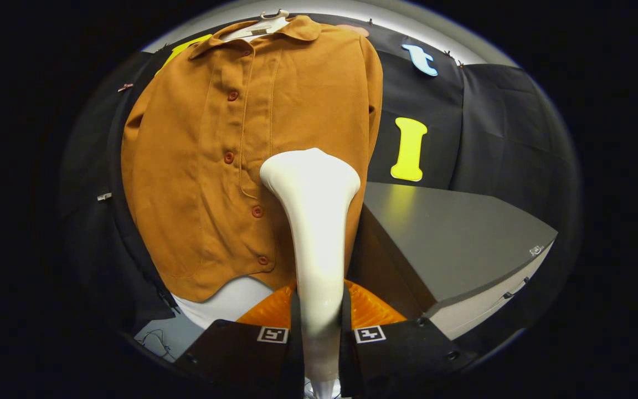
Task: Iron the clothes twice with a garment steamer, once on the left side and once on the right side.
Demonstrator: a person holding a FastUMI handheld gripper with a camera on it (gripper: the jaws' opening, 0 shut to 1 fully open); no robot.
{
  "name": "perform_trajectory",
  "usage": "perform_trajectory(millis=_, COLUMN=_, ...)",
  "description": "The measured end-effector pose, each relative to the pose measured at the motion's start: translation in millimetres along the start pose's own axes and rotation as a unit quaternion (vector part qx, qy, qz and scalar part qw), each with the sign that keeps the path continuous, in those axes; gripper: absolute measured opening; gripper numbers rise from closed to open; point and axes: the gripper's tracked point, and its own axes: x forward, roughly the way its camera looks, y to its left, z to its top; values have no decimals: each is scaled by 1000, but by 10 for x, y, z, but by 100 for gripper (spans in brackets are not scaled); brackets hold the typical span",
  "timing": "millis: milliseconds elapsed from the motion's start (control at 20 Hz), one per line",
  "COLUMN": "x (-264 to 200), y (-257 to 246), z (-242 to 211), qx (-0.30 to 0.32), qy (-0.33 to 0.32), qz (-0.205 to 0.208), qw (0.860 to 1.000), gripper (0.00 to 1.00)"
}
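An orange-brown buttoned shirt (208, 166) hangs on a pale hanger (266, 22) against the black booth wall. My gripper (319, 310) is shut on the handle of a white garment steamer (313, 221), which rises between the fingers. The steamer's wide head (310, 172) sits against the right half of the shirt front, about level with the second and third buttons and just right of the button row. The shirt's hem hangs below the head, to the left of the handle.
A grey table (452, 238) stands just right of the steamer, its corner close to the shirt's right edge. Black cloth covers the wall behind and to both sides. A pale floor patch (225, 305) shows under the hem.
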Motion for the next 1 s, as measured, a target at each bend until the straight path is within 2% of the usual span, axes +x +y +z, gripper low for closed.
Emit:
perform_trajectory(millis=250, x=-371, y=-15, z=217, qx=13, qy=-22, qz=1, qw=1000, gripper=28)
perform_trajectory(millis=700, x=-1053, y=30, z=1154, qx=22, qy=-106, qz=-2, qw=994, gripper=28)
perform_trajectory(millis=1000, x=-1377, y=379, z=1727, qx=29, qy=-154, qz=6, qw=988, gripper=28)
